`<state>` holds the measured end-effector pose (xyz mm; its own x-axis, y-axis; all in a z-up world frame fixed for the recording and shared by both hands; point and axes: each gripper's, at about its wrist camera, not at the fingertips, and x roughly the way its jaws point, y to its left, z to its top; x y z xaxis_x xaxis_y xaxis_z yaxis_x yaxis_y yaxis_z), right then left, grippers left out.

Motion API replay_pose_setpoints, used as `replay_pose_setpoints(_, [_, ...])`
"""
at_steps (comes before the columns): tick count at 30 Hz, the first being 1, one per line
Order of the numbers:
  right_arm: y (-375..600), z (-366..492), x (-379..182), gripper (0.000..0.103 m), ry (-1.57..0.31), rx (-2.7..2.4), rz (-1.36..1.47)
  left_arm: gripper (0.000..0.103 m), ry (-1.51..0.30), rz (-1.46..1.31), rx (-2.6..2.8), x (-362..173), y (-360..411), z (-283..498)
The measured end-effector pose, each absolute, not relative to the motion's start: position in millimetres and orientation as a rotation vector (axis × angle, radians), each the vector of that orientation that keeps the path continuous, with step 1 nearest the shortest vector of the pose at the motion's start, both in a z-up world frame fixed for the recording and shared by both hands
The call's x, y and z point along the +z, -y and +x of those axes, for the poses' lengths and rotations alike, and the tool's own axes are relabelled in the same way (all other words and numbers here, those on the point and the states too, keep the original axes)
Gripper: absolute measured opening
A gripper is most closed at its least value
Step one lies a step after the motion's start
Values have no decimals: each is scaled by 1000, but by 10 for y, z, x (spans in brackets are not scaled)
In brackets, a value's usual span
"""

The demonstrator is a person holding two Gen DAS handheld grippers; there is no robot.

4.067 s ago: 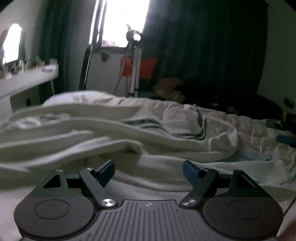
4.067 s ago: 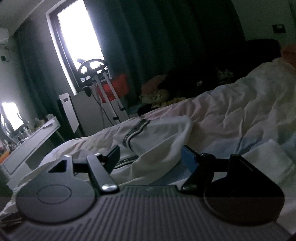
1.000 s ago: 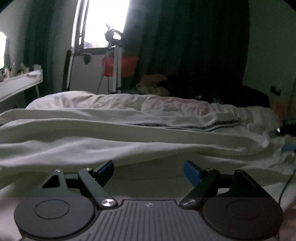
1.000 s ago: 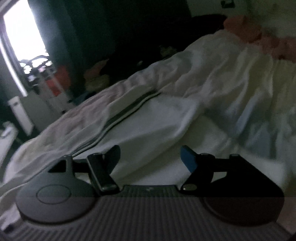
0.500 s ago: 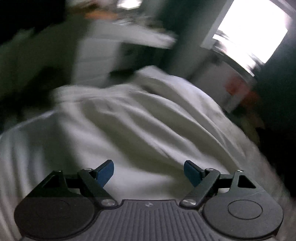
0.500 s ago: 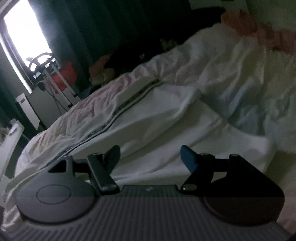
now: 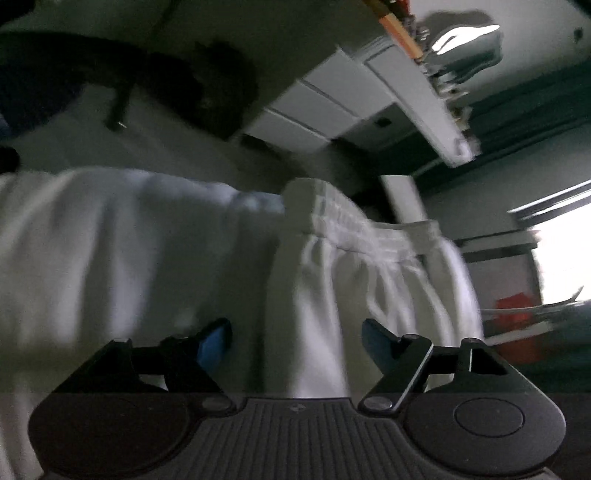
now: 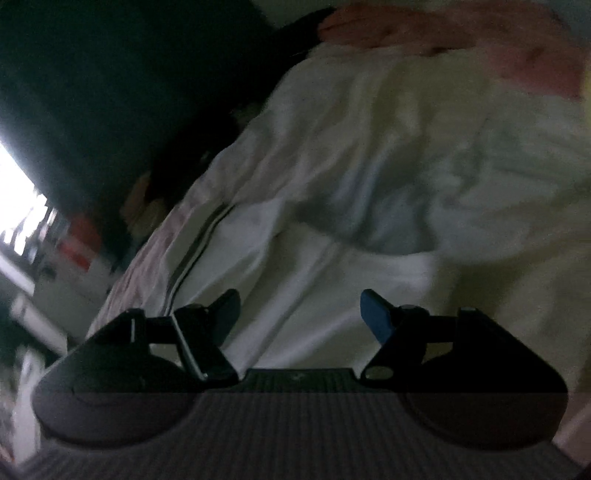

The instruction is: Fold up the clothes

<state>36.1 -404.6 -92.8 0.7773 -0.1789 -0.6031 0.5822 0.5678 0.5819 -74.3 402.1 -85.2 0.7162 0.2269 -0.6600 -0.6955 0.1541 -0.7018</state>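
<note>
In the left wrist view a white garment [image 7: 369, 280] with a gathered elastic waistband [image 7: 347, 225] lies over the bed's edge, and the picture is tilted. My left gripper [image 7: 295, 339] is low over it, its jaws closing, with a fold of the white cloth between them; the pads stand clear of it. The right wrist view shows the same pale garment [image 8: 295, 288] spread flat, with dark stripes [image 8: 192, 254] along its left side. My right gripper [image 8: 299, 314] hovers open over that cloth with nothing gripped.
A white dresser with drawers [image 7: 332, 107] stands past the bed, with a cluttered top. A bright window [image 7: 561, 251] and a red object [image 7: 517, 314] are at the right. Rumpled pale bedding [image 8: 424, 147], pink cloth [image 8: 443, 33] and dark curtains [image 8: 110, 74] fill the right wrist view.
The left view has rolled hard and swung from the window side to the bed's edge by the dresser, and its jaws have narrowed slightly. The right view has tilted and shifted over the garment.
</note>
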Motion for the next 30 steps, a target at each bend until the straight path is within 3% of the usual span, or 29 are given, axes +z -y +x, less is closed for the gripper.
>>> replay_pose_setpoints(8, [4426, 33, -1210, 75, -510, -628, 1093, 69, -278, -1313, 453, -888, -3975, -867])
replay_pose_setpoints(16, [4478, 7, -1460, 74, -526, -642, 1243, 53, -502, -1401, 565, -1260, -4064, -714])
replay_pose_setpoints(21, [4487, 17, -1563, 59, -521, -641, 1302, 53, -522, -1358, 576, -1222, -4053, -652])
replay_pose_setpoints(22, [4482, 49, -1597, 55, -530, -631, 1318, 50, -522, -1342, 574, -1206, -4059, -640])
replay_pose_setpoints(23, [4469, 83, -1636, 47, -536, -616, 1345, 40, -514, -1332, 567, -1190, -4064, -630])
replay_pose_setpoints(26, [4415, 192, -1699, 35, -541, -546, 1395, 33, -424, -1351, 492, -1148, -4072, -641])
replay_pose_setpoints(30, [4340, 341, -1614, 33, -550, -469, 1326, 35, -553, -1255, 535, -1113, -4000, -503])
